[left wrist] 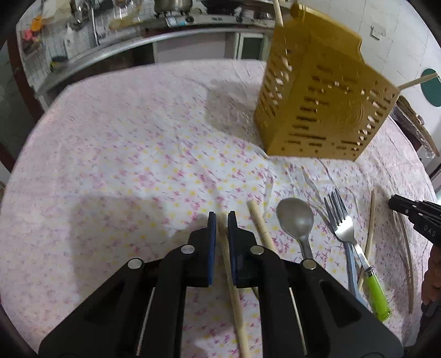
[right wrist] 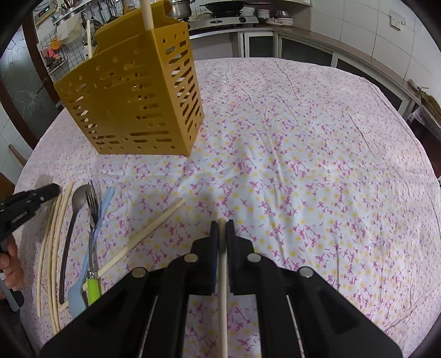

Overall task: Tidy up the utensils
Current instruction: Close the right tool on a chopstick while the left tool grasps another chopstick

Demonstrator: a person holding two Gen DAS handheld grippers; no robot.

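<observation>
A yellow slotted utensil holder stands on the flowered tablecloth, with chopsticks sticking out of it; it also shows in the right wrist view. My left gripper is shut on a pale chopstick, low over the cloth. My right gripper is shut on another pale chopstick. On the cloth lie a metal spoon, a fork with a green handle, a pale blue utensil and several loose chopsticks.
The round table's flowered cloth stretches to the right of the holder. A kitchen counter with pots and a stove runs behind the table. The right gripper's tip shows at the right edge of the left wrist view.
</observation>
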